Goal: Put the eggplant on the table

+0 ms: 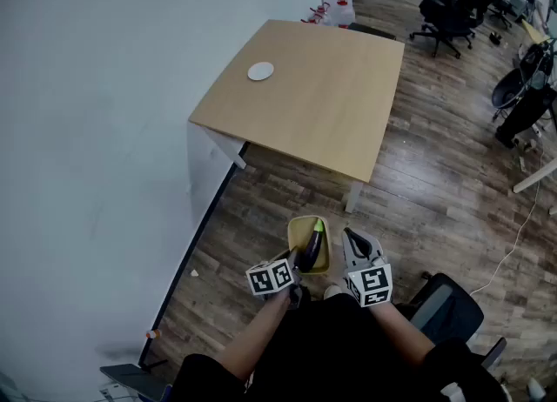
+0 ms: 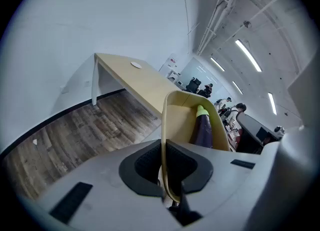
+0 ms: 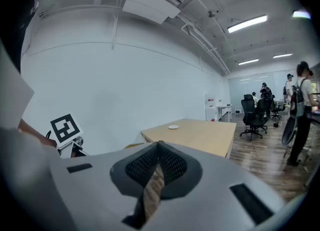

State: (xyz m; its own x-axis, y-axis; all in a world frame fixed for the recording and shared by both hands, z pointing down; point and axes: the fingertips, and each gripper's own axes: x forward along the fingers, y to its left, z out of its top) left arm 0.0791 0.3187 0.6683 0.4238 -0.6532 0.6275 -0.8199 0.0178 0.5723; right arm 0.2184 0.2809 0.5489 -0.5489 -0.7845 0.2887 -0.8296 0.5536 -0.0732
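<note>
1 glossy eggplant (image 2: 204, 131) in yellow bowl (image 2: 176, 120), left tool (image 2: 161, 146) gripping rim, right tool (image 3: 158, 146) closed

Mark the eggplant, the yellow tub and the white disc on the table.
eggplant (image 2: 204, 131), left gripper view, on its purple body.
yellow tub (image 2: 176, 120), left gripper view, on the bare inner wall.
white disc (image 1: 260, 70), head view, on its centre.

Office: table (image 1: 322, 104), swivel chairs (image 1: 439, 0), strip lights (image 2: 248, 55)
</note>
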